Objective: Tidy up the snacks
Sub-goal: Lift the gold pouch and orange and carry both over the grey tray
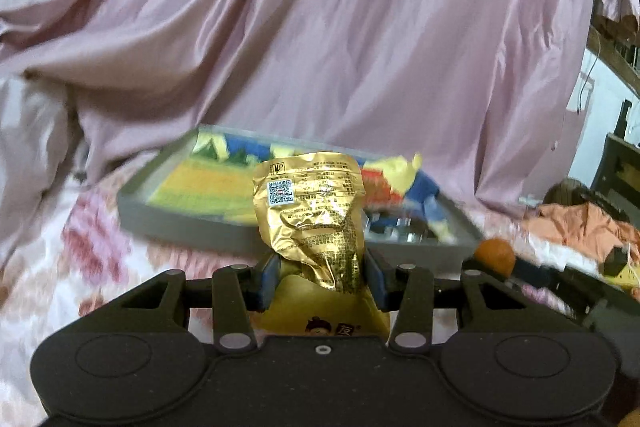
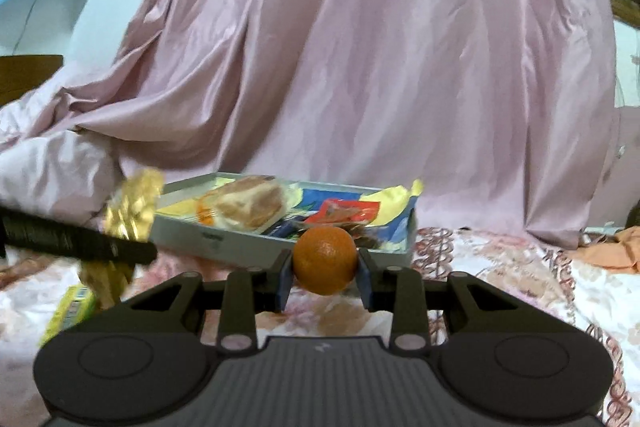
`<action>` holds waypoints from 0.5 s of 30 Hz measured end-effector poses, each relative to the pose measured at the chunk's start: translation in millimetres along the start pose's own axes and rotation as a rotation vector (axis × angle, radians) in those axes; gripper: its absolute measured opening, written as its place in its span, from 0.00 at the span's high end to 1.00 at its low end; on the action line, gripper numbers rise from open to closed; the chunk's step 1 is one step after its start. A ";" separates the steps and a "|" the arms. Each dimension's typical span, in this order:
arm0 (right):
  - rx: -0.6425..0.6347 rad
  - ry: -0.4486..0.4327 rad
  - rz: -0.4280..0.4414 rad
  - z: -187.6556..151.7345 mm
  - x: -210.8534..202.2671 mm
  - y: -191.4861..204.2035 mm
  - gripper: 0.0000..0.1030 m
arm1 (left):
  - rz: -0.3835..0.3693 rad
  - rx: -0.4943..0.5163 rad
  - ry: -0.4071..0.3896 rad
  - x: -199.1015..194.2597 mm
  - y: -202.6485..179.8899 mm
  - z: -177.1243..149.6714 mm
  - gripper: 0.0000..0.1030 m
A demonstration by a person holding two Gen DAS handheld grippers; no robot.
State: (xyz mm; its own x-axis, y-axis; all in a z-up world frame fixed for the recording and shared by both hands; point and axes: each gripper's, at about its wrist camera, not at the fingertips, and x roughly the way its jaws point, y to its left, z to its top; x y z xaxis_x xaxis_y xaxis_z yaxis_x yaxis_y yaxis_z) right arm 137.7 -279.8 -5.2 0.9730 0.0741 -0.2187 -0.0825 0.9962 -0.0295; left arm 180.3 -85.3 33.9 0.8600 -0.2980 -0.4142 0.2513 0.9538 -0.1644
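Observation:
My left gripper [image 1: 320, 277] is shut on a crumpled gold foil snack packet [image 1: 314, 215], which stands upright between the blue pads above the floral bedspread. In the right wrist view that same packet [image 2: 130, 211] shows blurred at the left, with the left gripper's black finger [image 2: 80, 241] across it. An orange [image 2: 325, 259] sits squeezed between the pads of my right gripper [image 2: 325, 281]; it also appears at the right of the left wrist view as an orange ball [image 1: 495, 254]. Beyond both grippers lies a grey tray [image 2: 224, 239] holding several colourful snack packs and a wrapped bun [image 2: 248, 205].
A pink satin curtain [image 2: 360, 47] hangs behind the tray and bunches at the left. A green-yellow box [image 2: 68, 311] lies on the bedspread at the lower left. Orange cloth [image 1: 580, 227] and dark furniture [image 1: 618, 163] sit at the far right.

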 end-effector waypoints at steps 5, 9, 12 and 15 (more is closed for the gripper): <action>-0.010 -0.030 -0.021 1.5 8.0 -5.2 0.64 | -0.006 0.001 -0.030 17.4 -14.8 22.2 0.54; -0.008 -0.059 -0.031 4.2 11.0 -10.4 0.64 | -0.020 0.008 -0.044 33.9 -29.2 37.3 0.54; -0.004 -0.063 -0.043 5.6 16.5 -14.2 0.64 | -0.033 0.026 -0.048 47.7 -41.8 46.4 0.54; 0.008 -0.065 -0.048 8.1 21.2 -19.0 0.64 | -0.043 0.042 -0.042 63.6 -52.8 52.7 0.54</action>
State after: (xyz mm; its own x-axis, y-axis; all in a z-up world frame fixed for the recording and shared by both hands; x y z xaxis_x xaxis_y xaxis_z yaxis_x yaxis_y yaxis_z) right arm 161.6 -296.8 -1.4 0.9877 0.0291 -0.1536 -0.0342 0.9989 -0.0306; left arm 245.1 -152.6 63.4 0.8658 -0.3375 -0.3695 0.3059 0.9413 -0.1431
